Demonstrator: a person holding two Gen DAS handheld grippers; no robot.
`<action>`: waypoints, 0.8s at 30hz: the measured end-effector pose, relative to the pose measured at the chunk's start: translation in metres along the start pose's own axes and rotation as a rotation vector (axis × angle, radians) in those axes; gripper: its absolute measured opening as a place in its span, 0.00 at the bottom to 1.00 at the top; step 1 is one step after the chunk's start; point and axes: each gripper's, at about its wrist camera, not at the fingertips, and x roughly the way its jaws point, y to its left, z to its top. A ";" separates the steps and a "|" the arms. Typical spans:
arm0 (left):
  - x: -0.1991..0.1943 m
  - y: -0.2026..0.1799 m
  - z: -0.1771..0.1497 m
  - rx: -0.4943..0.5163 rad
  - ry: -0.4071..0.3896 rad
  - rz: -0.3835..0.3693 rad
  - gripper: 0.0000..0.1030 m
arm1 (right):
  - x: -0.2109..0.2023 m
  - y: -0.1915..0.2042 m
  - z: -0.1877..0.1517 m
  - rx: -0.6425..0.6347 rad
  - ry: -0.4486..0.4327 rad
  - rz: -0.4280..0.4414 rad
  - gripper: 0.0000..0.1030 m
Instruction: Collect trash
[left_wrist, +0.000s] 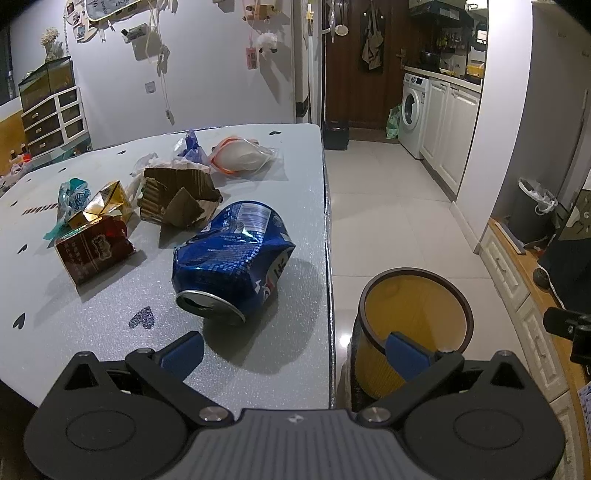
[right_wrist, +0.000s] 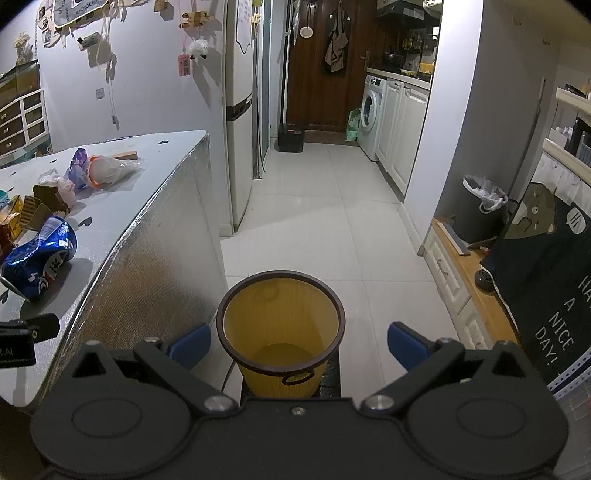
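A crushed blue can lies on the grey table near its right edge, just ahead of my open, empty left gripper. Behind it lie torn cardboard, a red carton, a gold carton, a teal wrapper, a purple wrapper and a clear bag with an orange rim. A yellow waste bin stands on the floor beside the table. My right gripper is open and empty above the bin. The can also shows in the right wrist view.
A fridge stands past the table's far end. A tiled corridor leads to a washing machine and white cabinets. A dark bin with a white liner and a low wooden cabinet are at the right.
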 end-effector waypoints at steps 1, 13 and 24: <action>-0.001 0.000 0.000 0.000 -0.003 0.000 1.00 | 0.000 0.000 0.000 0.000 -0.001 0.000 1.00; -0.002 0.001 -0.001 -0.001 -0.009 -0.002 1.00 | -0.003 0.000 -0.001 -0.001 -0.010 -0.001 1.00; -0.003 0.002 -0.001 -0.002 -0.012 -0.003 1.00 | -0.005 0.001 0.001 -0.005 -0.015 0.001 1.00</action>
